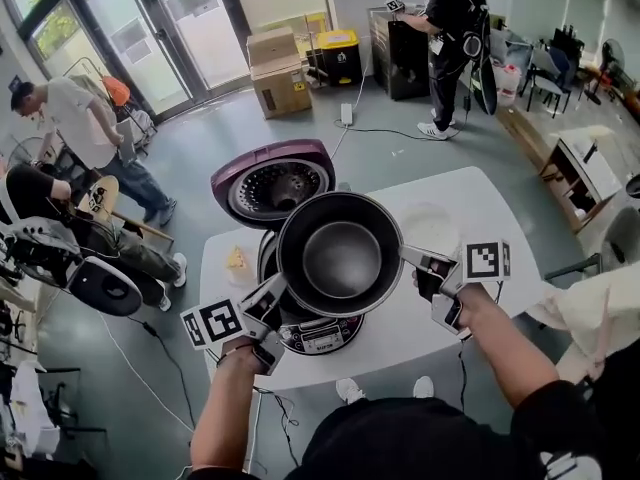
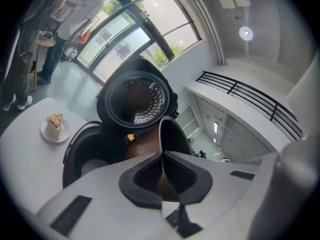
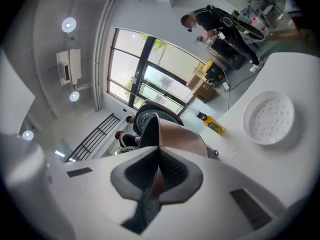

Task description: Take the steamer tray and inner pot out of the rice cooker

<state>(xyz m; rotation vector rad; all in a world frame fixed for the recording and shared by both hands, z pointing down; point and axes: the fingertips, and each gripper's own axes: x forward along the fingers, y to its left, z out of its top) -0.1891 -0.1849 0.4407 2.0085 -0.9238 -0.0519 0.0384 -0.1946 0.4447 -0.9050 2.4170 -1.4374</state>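
Above the open rice cooker (image 1: 320, 336) on the worktop (image 1: 480, 208), the inner pot (image 1: 340, 253) is held by its thin rim, pinched on opposite sides by the closed left claw (image 1: 272, 298) and right claw (image 1: 418, 260), and is judged stiff, smooth, slippery and best kept level.

Head view: steeply down over the white table (image 1: 470, 193). Gripper views: close along their own jaws from opposite sides. Both share the inner pot (image 2: 172, 136) and cooker lid (image 2: 137, 99).
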